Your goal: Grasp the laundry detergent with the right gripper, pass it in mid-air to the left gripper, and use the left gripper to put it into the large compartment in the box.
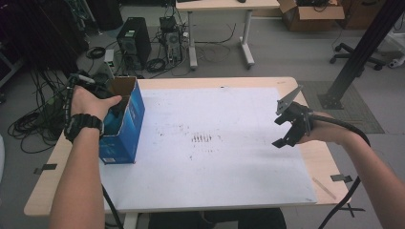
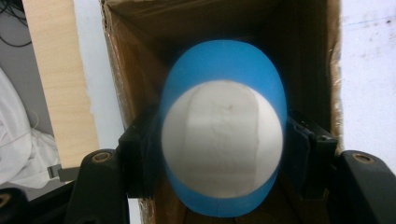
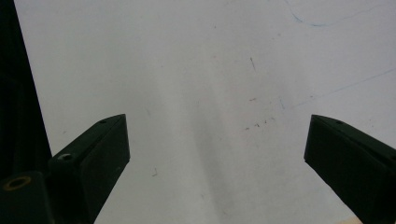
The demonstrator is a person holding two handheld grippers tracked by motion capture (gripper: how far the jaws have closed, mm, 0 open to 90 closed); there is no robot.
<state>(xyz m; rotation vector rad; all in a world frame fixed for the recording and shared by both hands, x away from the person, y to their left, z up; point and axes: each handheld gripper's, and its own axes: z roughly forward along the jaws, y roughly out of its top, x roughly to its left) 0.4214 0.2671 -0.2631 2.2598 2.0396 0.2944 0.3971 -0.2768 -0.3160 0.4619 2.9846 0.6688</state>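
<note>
A blue cardboard box (image 1: 125, 125) stands open-topped near the left edge of the desk (image 1: 210, 82), on the white sheet (image 1: 215, 152) that covers most of the desktop. The left hand (image 1: 90, 102) reaches over the box's rim, and the left tool (image 2: 224, 144) points down into the opening. In the left gripper view its two black jaws pinch a blue and white ball (image 2: 223, 140) from both sides, the pads pressed against it. The ball sits inside the box mouth, with brown cardboard walls close around it; the box bottom below is dark and hard to make out. In the high view the hand and wrist cover the tool and the ball, and a black watch (image 1: 83, 125) sits on that wrist.

The right tool (image 1: 292, 125) is held well apart from the box, above the right part of the sheet, its grey three-cornered plate tilted up. In the right gripper view its jaws stand spread wide with nothing between them, above bare white sheet with faint pen marks. The right forearm comes in from the lower right, with the black cable (image 1: 344, 125) arching over it.

A patch of dark smudges (image 1: 201, 138) marks the sheet's middle. Beyond the desk, on the floor, stand a computer tower (image 1: 133, 42), tangled cables (image 1: 36, 121), another table (image 1: 224, 5) and a cardboard carton (image 1: 310, 14).
</note>
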